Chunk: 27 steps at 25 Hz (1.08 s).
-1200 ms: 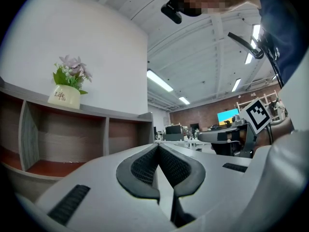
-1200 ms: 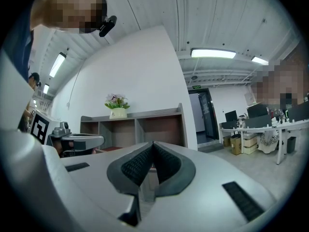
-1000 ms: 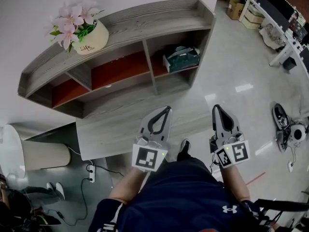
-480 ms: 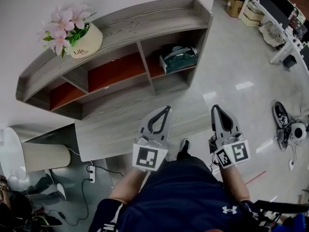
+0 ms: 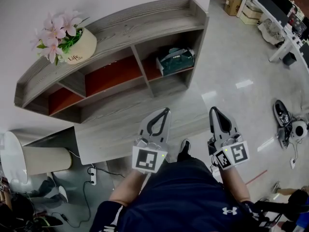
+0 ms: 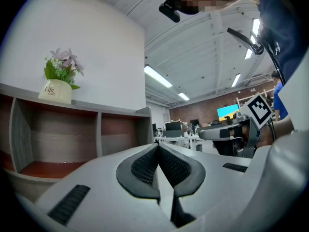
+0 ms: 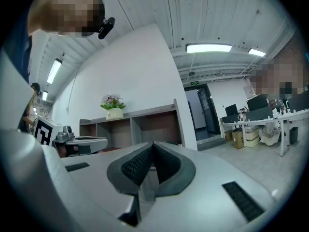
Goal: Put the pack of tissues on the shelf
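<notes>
The green pack of tissues point(image 5: 175, 61) lies in the right compartment of the grey wooden shelf point(image 5: 145, 21), on its red-brown board. Both grippers hang low in front of the person's body, well short of the shelf. My left gripper point(image 5: 167, 110) is shut with nothing in it, and its jaws meet at the tip point(image 6: 158, 146). My right gripper point(image 5: 213, 109) is also shut and empty point(image 7: 153, 144). The shelf point(image 6: 72, 129) fills the left of the left gripper view. The tissues do not show in either gripper view.
A cream pot of pink flowers point(image 5: 72, 45) stands on the shelf top at the left. A low grey platform point(image 5: 120, 129) lies between me and the shelf. A white bin point(image 5: 29, 158) is at the left; shoes point(image 5: 282, 120) and desks point(image 5: 285, 13) at the right.
The shelf and flower pot have slid a little to the left in the head view. Both grippers stay shut and have hardly moved; the tissues remain in their compartment.
</notes>
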Available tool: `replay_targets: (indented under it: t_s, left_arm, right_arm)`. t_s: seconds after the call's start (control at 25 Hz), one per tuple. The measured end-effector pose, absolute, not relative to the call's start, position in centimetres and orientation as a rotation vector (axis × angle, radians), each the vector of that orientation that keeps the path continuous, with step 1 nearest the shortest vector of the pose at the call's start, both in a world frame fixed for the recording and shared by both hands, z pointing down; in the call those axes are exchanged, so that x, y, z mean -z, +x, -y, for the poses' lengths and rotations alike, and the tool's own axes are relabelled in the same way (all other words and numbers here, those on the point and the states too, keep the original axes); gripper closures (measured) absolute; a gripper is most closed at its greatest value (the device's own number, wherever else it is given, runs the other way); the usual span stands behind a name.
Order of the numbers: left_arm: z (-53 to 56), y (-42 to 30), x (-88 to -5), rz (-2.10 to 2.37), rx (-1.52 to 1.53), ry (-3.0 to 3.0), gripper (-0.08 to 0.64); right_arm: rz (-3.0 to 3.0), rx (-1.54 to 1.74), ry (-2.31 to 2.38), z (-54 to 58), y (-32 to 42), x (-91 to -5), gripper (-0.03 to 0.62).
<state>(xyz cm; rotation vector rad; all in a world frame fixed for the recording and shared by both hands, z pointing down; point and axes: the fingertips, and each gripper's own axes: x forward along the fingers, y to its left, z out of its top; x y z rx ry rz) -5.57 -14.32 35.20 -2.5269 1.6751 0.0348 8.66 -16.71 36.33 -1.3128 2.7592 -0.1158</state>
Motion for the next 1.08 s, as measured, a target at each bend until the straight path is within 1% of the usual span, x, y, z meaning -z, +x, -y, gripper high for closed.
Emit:
replay_targets:
  t_s: [1.08]
  left_arm:
    - [15.6, -5.2, -35.6, -1.667, -0.007, -2.518, 0.545]
  right_arm:
    - [-2.769, 0.125, -1.289, 17.7, 8.5, -36.7, 0.583]
